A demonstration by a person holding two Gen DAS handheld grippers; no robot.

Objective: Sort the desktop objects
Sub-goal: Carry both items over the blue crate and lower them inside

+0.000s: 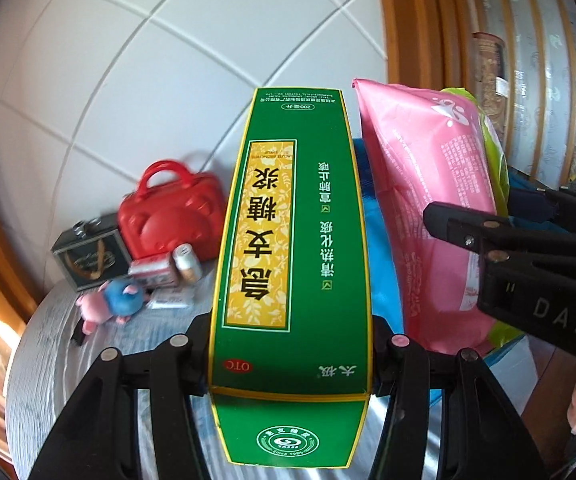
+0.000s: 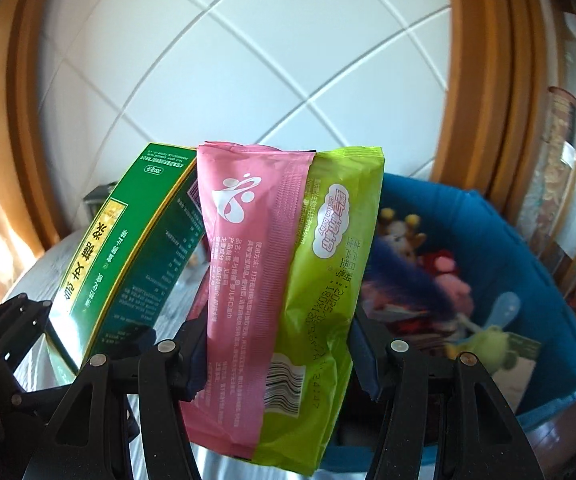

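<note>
Left gripper [image 1: 290, 354] clamped on a tall, glossy green cardboard box [image 1: 288, 248] with a yellow panel, held off the table, long axis running toward 12 o'clock. Right gripper [image 2: 278, 354] clamped on a soft, crinkly pink-and-lime plastic packet [image 2: 284, 280], rectangular, also held clear of the table. Box and packet side by side, packet at 3 o'clock of the box in the left view. At 3 o'clock of the packet, a deep blue fabric bin [image 2: 528, 248] with plush toys inside. Far back at 9 o'clock on the pale wood-grain table [image 1: 44, 356]: shiny red handbag-shaped case [image 1: 172, 220], dark square box [image 1: 90, 258], fuzzy pink-and-blue plush toy [image 1: 114, 304].
</note>
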